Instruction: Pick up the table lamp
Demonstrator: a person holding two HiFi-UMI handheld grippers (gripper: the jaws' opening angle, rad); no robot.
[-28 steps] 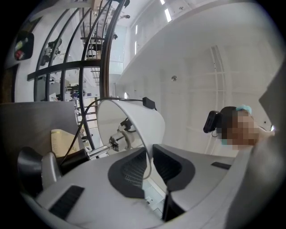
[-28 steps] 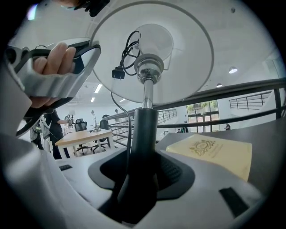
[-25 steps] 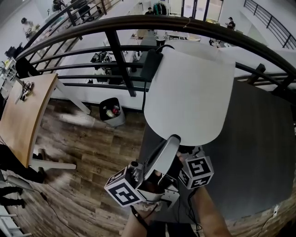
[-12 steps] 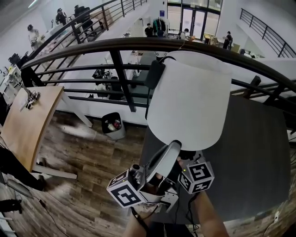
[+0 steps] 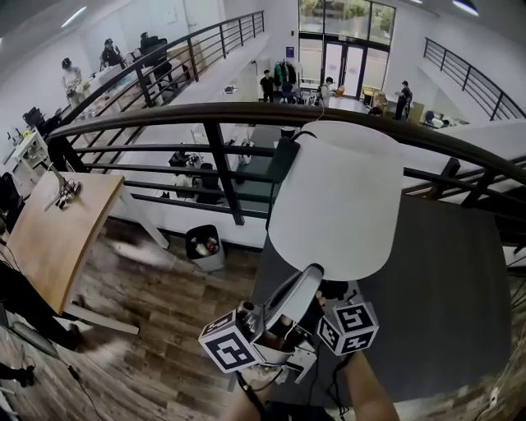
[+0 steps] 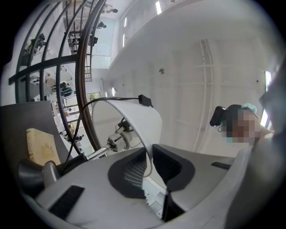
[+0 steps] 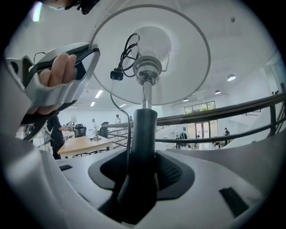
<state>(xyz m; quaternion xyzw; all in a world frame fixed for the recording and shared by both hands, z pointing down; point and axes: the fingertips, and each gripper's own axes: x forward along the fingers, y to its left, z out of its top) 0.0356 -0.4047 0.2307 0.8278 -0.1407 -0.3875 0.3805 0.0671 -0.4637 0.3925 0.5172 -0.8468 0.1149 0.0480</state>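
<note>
1. We look over a dark curved railing (image 5: pixel 246 115) into a bright, white-walled hall below.
2. We see wood-plank flooring (image 5: pixel 156 304), a light wooden table (image 5: pixel 57 230) at the left and a waste bin (image 5: pixel 205 247) farther right.
3. We see glass doors (image 5: pixel 341 62) at the far end and strip lights (image 5: pixel 72 16) overhead.
4. We see a dark grey tabletop (image 5: pixel 444 279) at the right.

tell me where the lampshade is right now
Head view, centre-right: the lampshade is held up before the dark railing, its lower rim pinched by the left gripper, the right gripper clamping the stem beneath.
</note>
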